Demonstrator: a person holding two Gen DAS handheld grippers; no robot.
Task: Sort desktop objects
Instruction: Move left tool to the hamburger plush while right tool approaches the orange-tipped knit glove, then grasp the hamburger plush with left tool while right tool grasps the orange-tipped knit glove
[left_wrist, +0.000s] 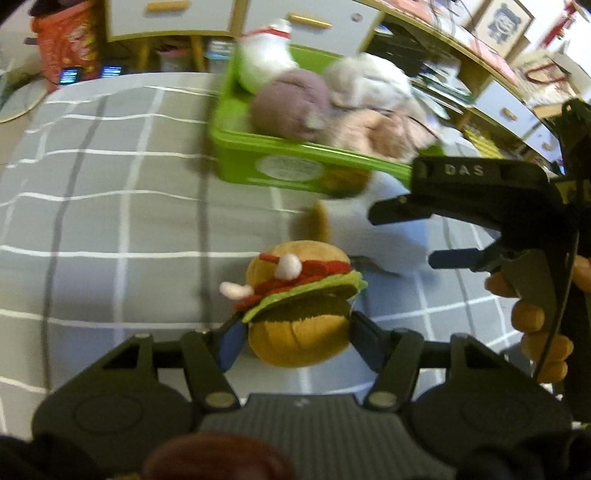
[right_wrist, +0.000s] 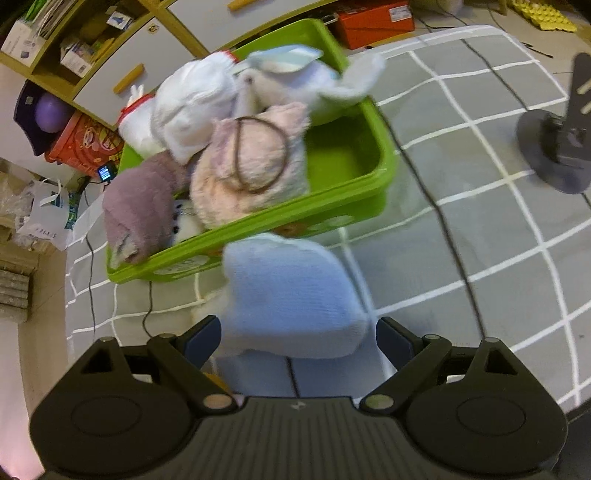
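The fingers (left_wrist: 231, 341) of the left gripper (left_wrist: 295, 339) pinch the brown corduroy hamburger plush toy (left_wrist: 299, 295) by its lower bun, just in front of the green plastic storage bin (left_wrist: 258, 155) on the grey checked bedspread (left_wrist: 110, 221), while the right gripper (right_wrist: 297, 336) has its fingers (right_wrist: 201, 341) spread around the pale blue knitted plush (right_wrist: 288, 291), seemingly not yet squeezing it. I judge the step to be carrying toys to the bin, already heaped with plush animals, so the next move calls for lifting the hamburger over the near rim and releasing. The only legible writing is "DAS" moulded on the right gripper's body; the bin's oval label (left_wrist: 290, 168) is too blurred to read.
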